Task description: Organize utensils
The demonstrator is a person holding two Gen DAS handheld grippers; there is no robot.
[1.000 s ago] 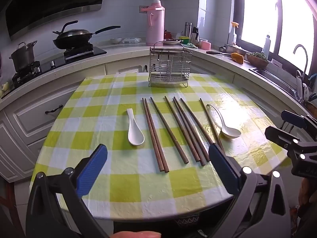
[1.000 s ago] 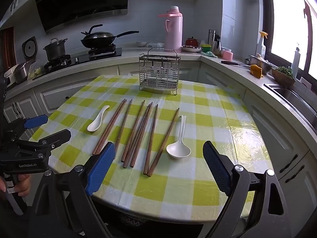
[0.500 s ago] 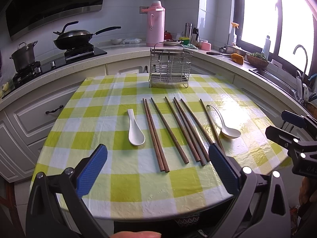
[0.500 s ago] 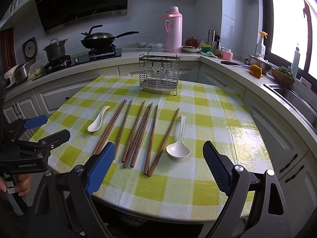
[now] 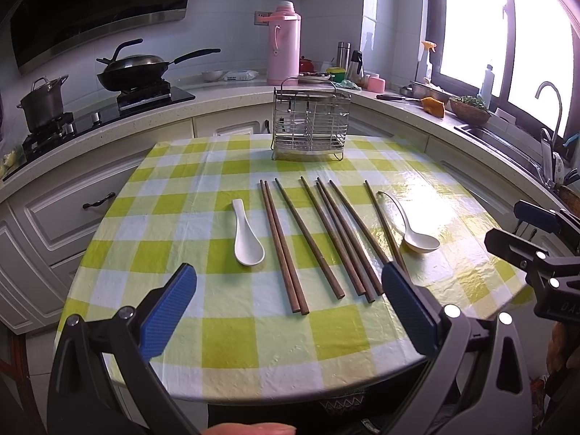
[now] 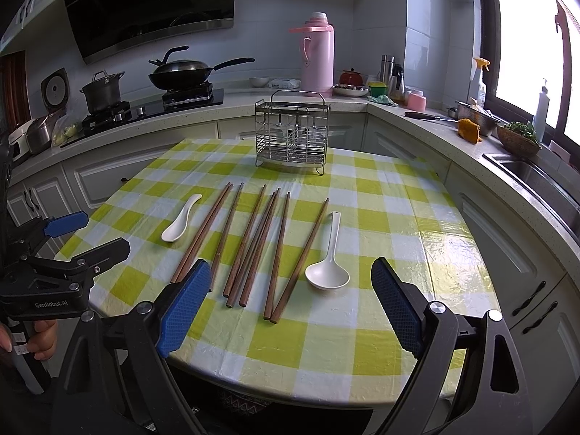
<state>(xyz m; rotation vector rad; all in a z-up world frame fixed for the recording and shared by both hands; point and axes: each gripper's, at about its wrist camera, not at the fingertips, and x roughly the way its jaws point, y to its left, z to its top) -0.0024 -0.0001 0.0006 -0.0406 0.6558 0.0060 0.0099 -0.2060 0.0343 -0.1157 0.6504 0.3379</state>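
Several brown wooden chopsticks [image 5: 311, 232] [image 6: 253, 243] lie side by side in the middle of the round table. A short white spoon [image 5: 245, 235] [image 6: 179, 223] lies at their left, a long-handled white spoon [image 5: 417, 233] [image 6: 328, 261] at their right. A wire utensil rack [image 5: 311, 123] [image 6: 291, 132] stands upright at the table's far edge. My left gripper [image 5: 288, 311] is open and empty, at the near edge before the chopsticks. My right gripper [image 6: 291, 308] is open and empty, near the long spoon.
The table has a yellow and white checked cloth [image 5: 235, 340] [image 6: 380, 217]. Behind it runs a counter with a wok [image 5: 132, 69], a pot [image 5: 41, 103], a pink thermos [image 5: 284, 43] and a sink [image 6: 525, 170] at the right.
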